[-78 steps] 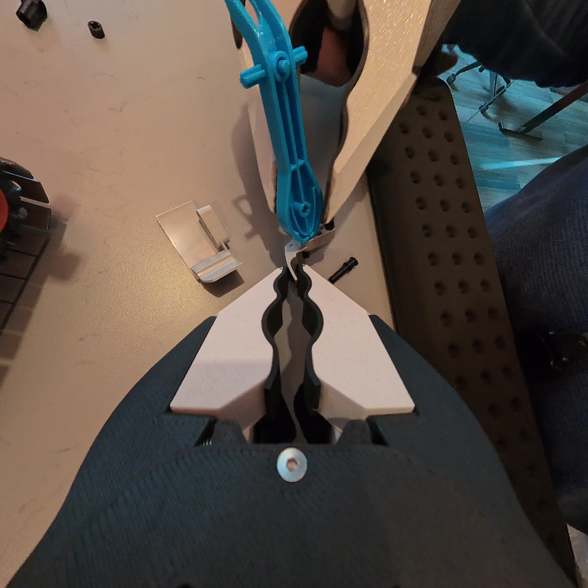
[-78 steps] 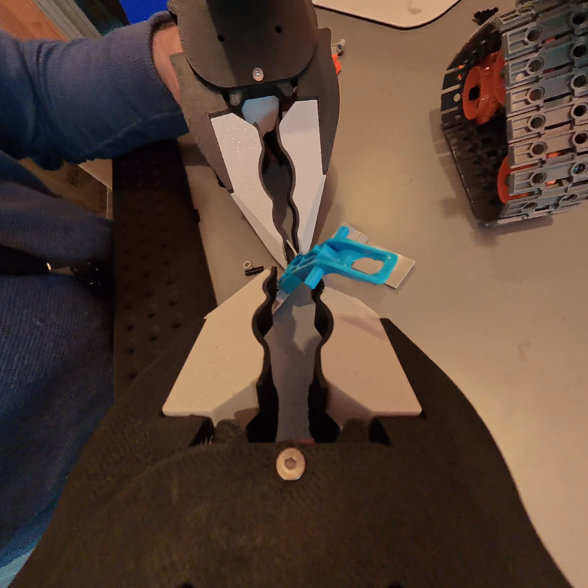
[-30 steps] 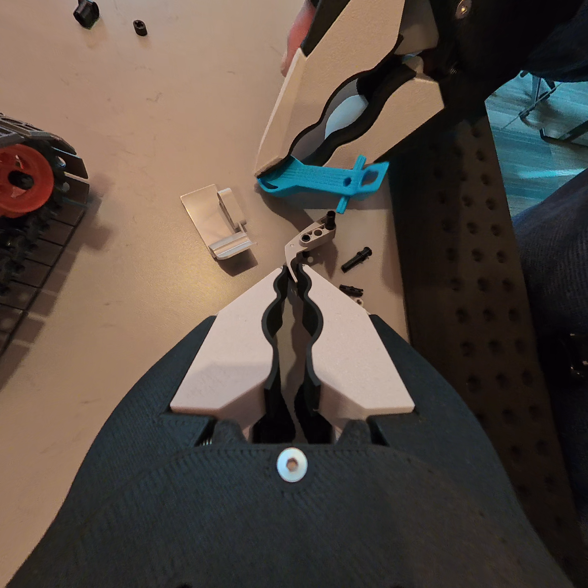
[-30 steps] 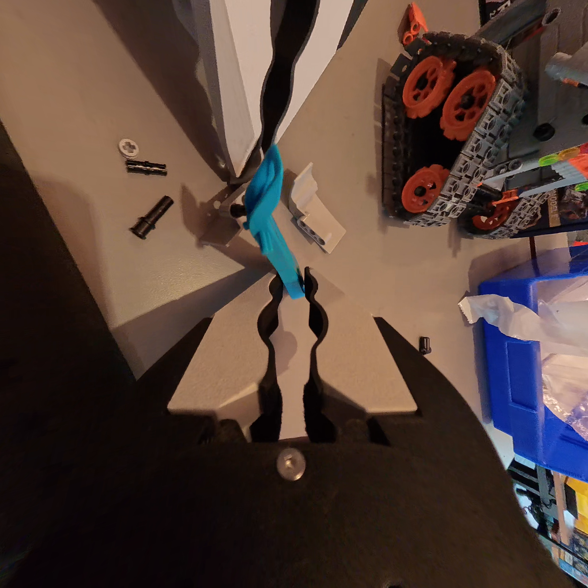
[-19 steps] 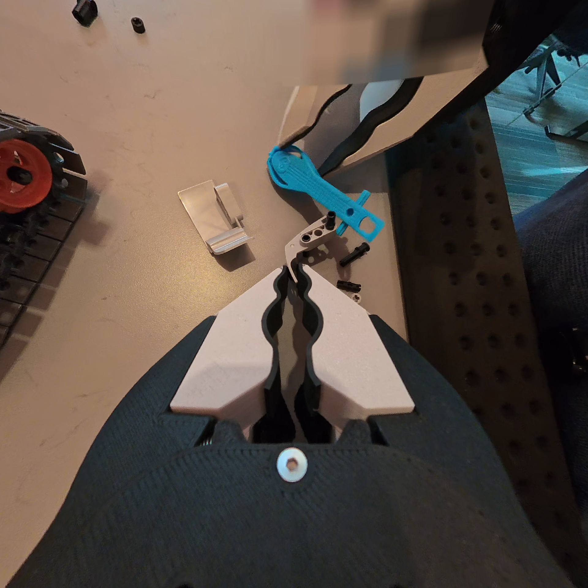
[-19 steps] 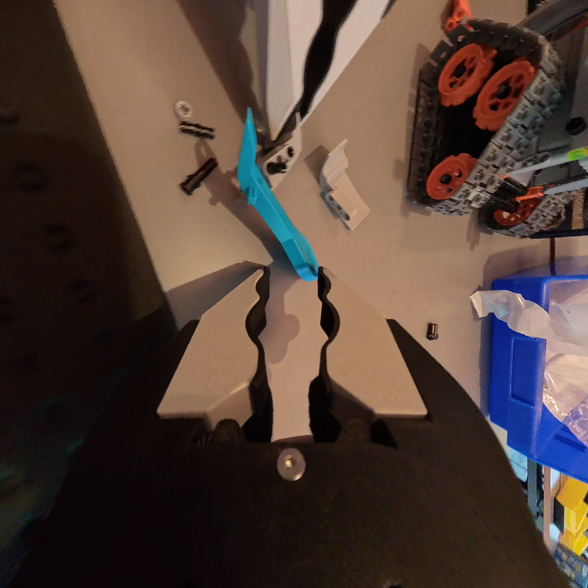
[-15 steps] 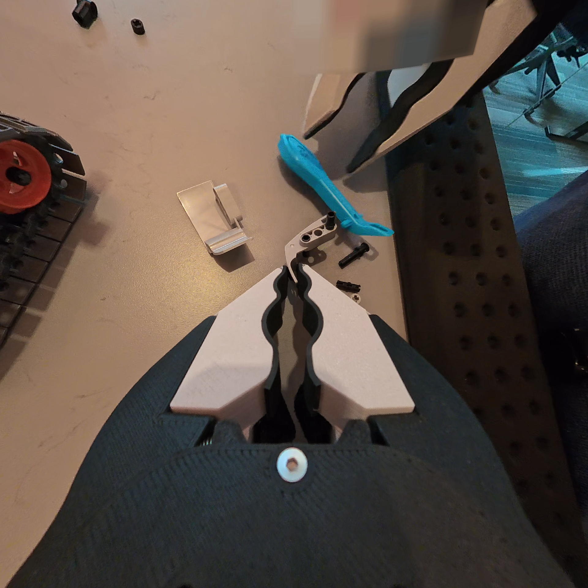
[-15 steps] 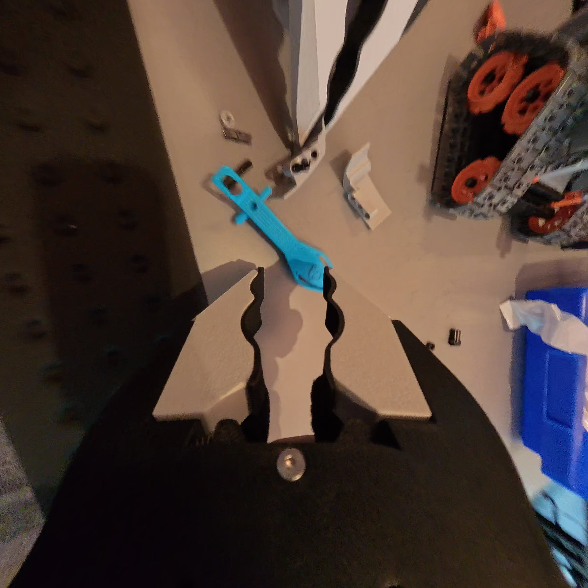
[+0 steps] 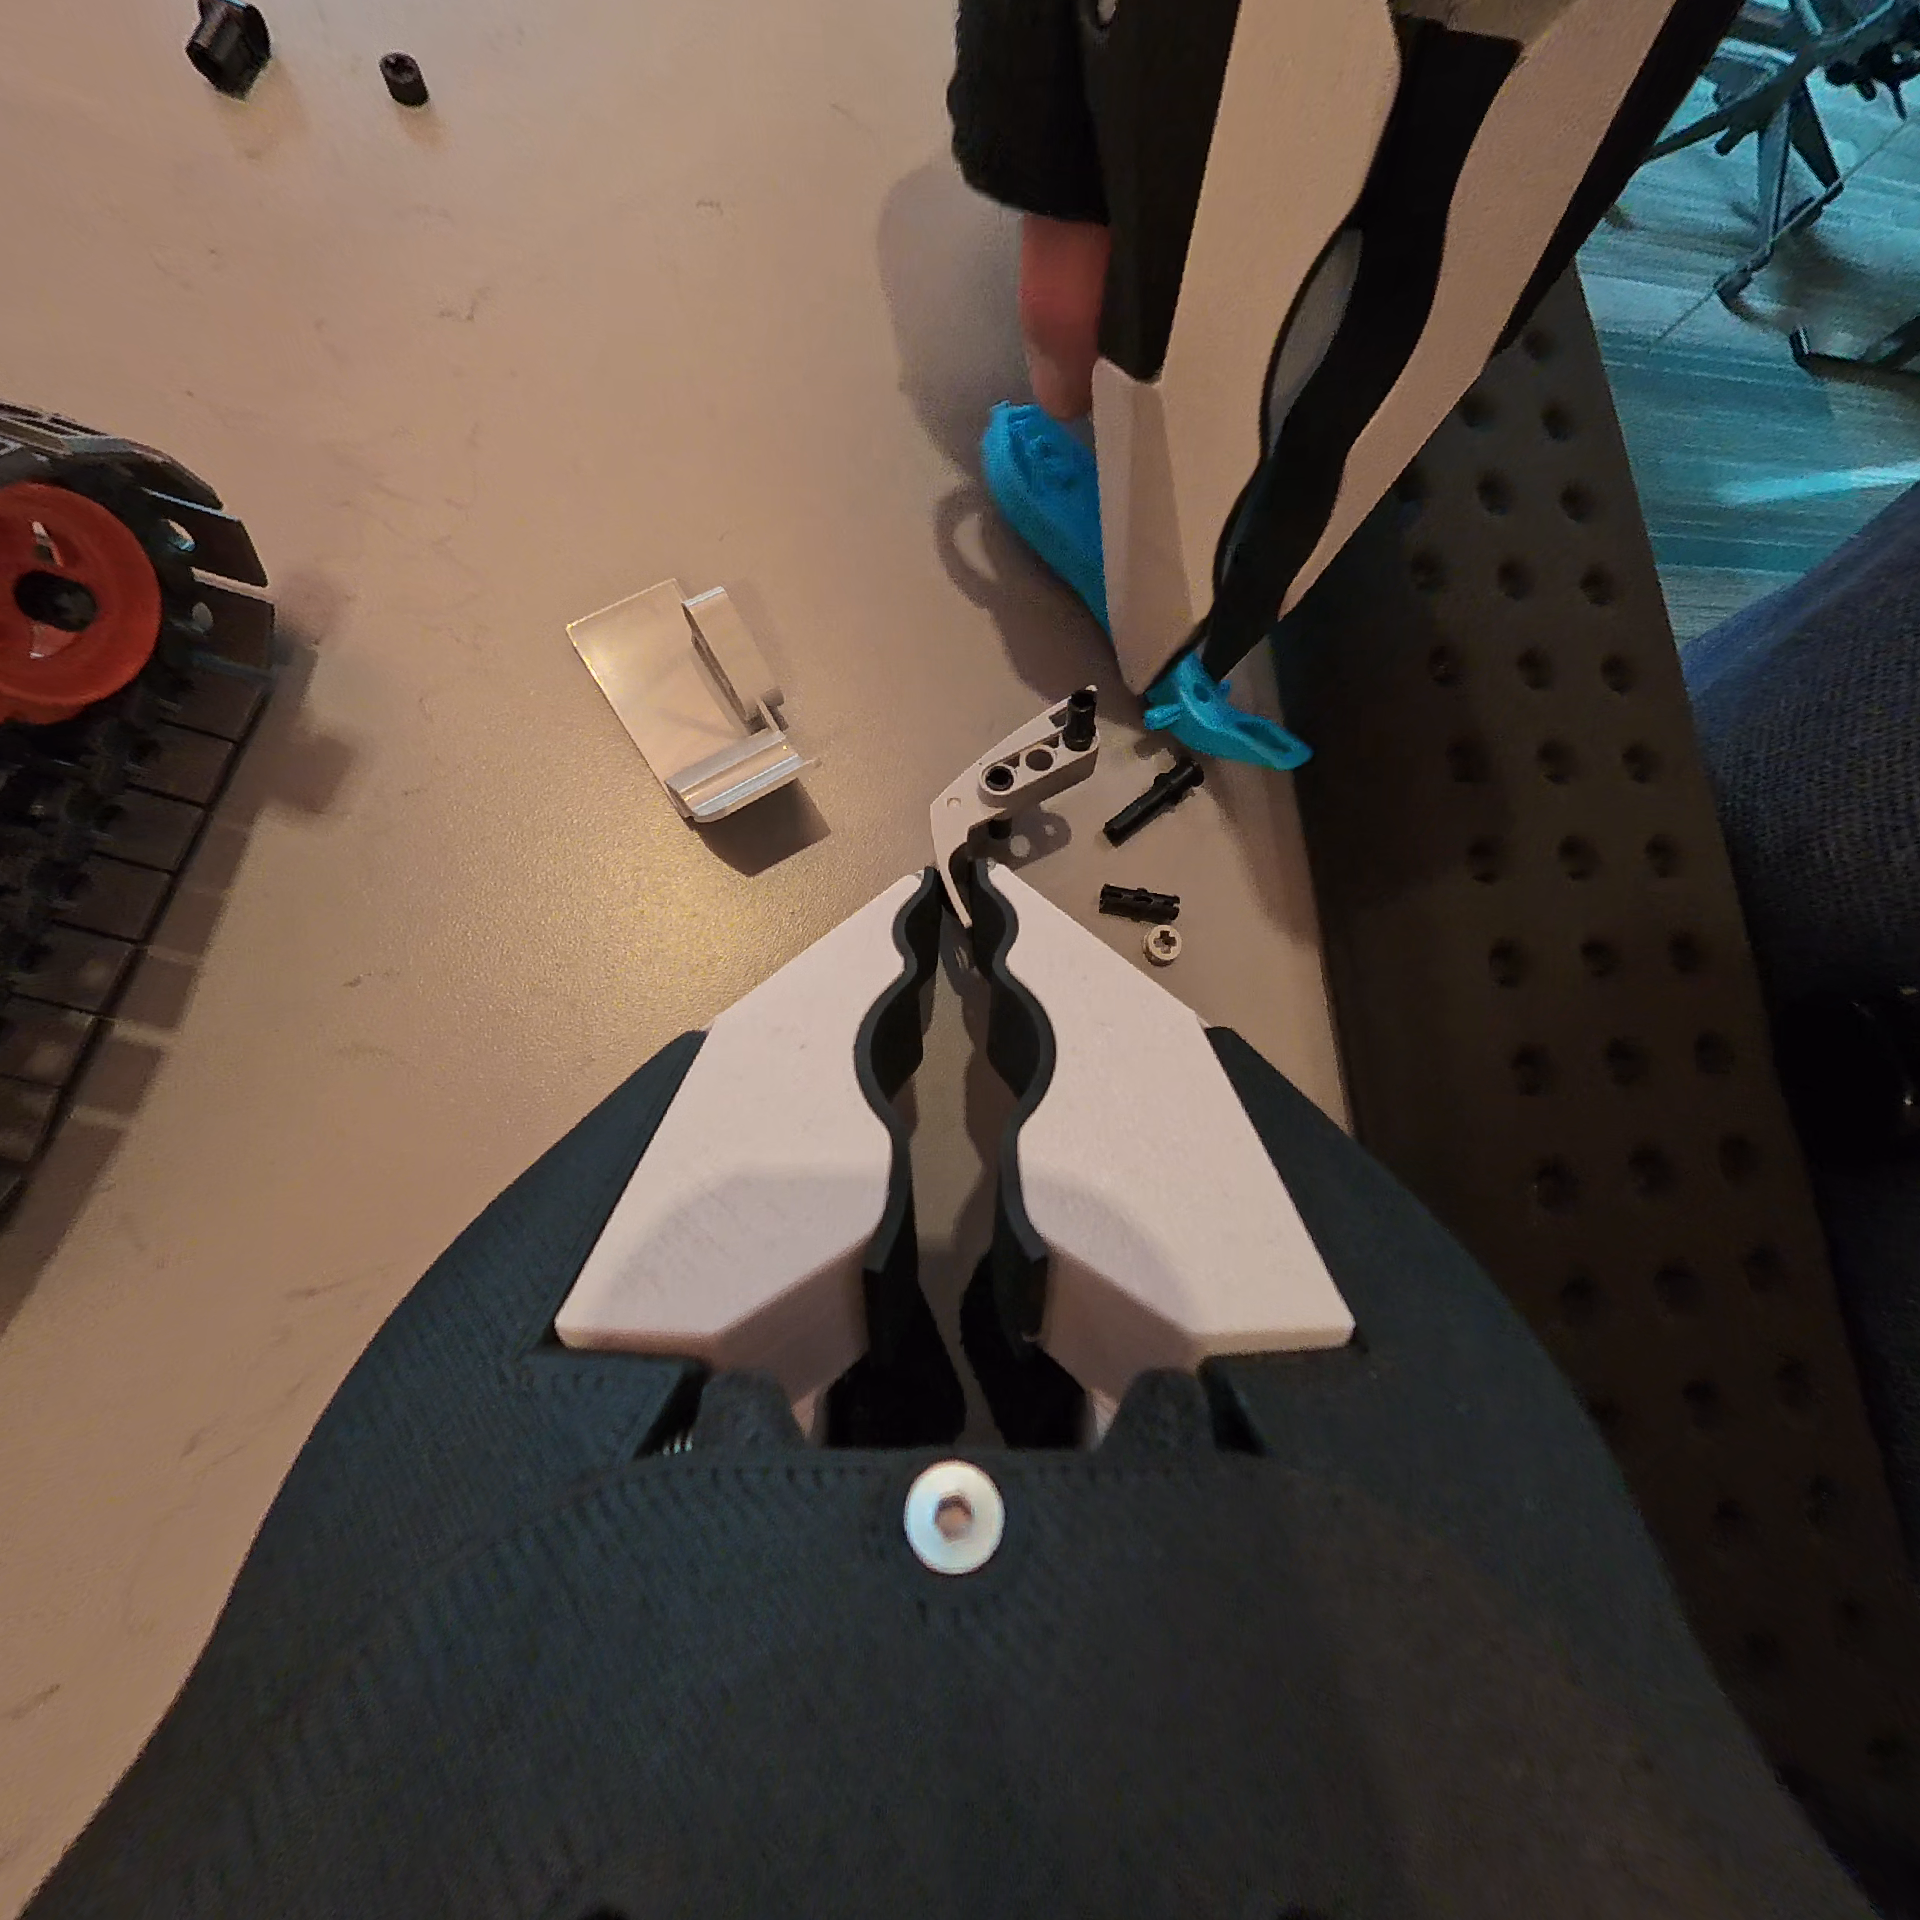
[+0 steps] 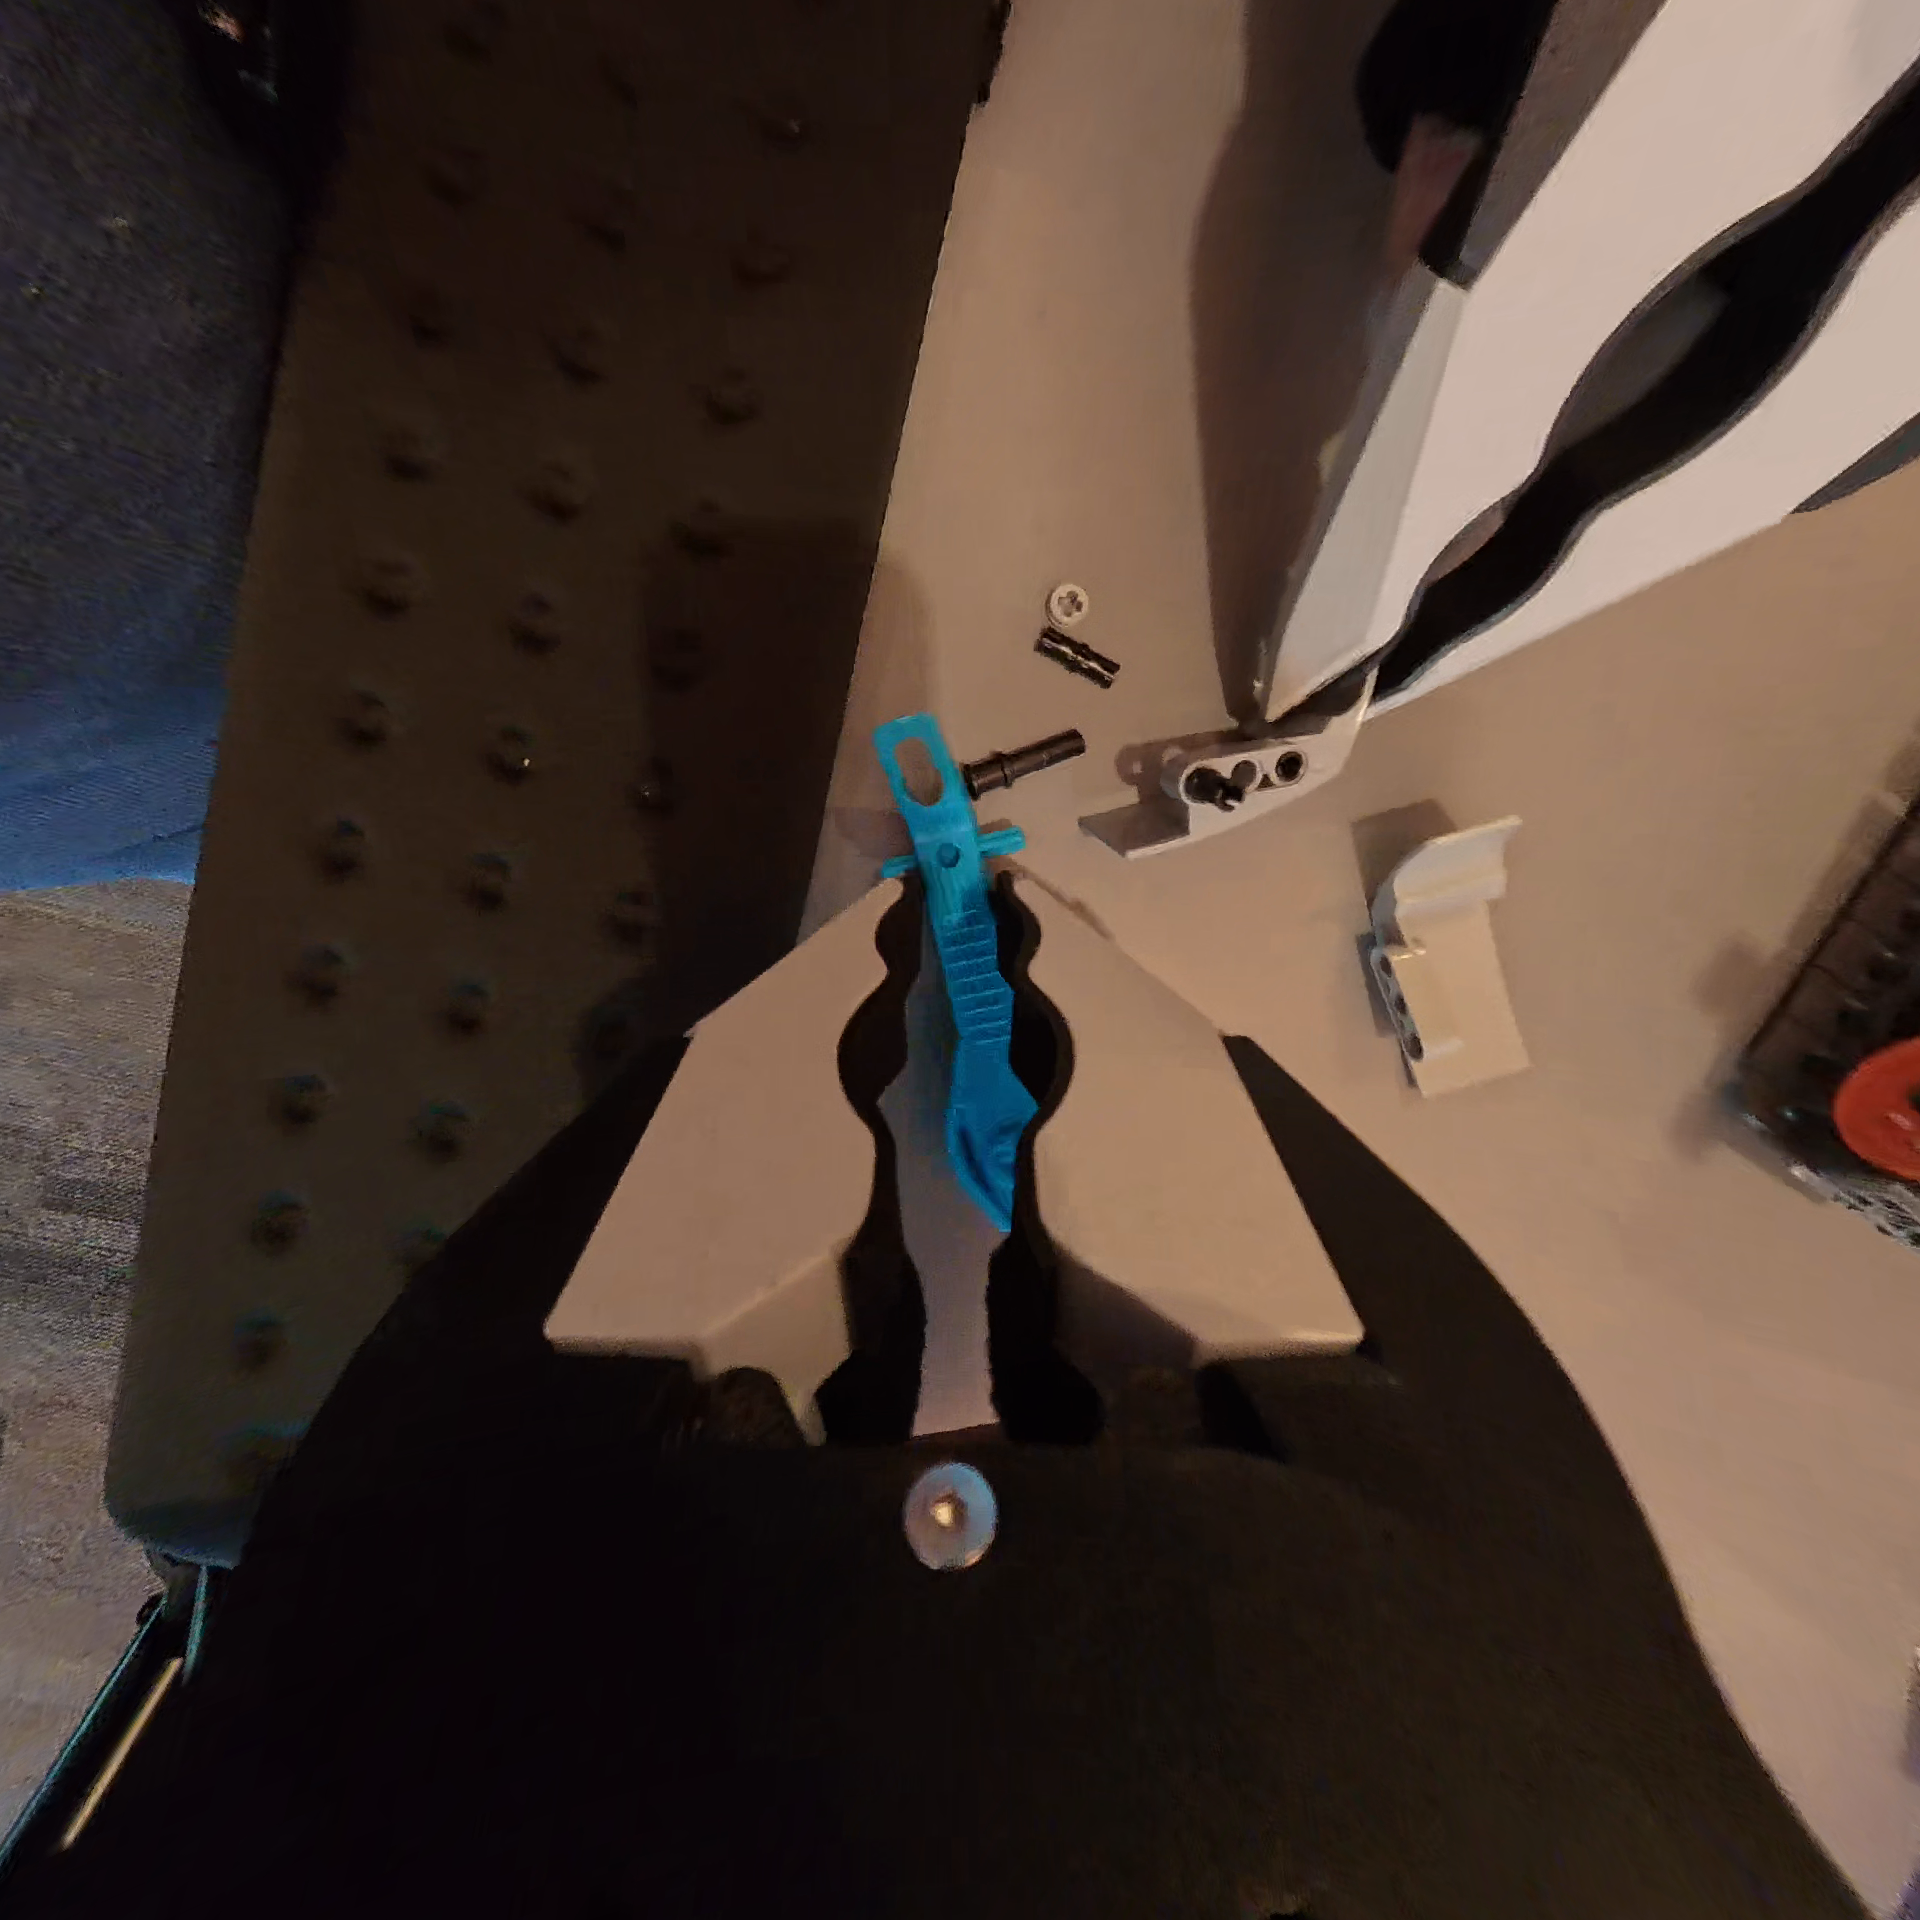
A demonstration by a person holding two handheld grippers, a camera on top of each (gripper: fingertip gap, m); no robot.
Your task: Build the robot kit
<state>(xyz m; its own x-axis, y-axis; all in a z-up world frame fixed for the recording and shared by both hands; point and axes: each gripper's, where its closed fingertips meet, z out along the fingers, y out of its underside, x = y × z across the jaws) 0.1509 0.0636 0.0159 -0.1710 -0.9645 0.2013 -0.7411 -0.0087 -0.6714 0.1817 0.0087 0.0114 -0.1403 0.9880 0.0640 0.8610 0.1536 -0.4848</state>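
On the beige table (image 9: 436, 343), our left gripper (image 9: 958, 896) was clamped on a grey angled plastic beam (image 9: 1023, 781); our right gripper (image 10: 951, 883) gripped a blue flat plastic tool (image 10: 961, 977).

Left gripper (image 9: 961, 883): fingers drawn nearly together, tips pinching the thin edge of a grey piece (image 9: 1023, 774). Points toward 12 o'clock in its own view; in the right wrist view it enters from 2 o'clock, slanting down.

Right gripper (image 10: 951, 883): fingers closed to a narrow gap about a blue tool (image 10: 971, 1018) that runs lengthwise between the pads. In the left wrist view it comes in from 1 o'clock, tips down. A bare fingertip (image 9: 1055, 301) of the holding hand shows beside it, dark sleeve above.
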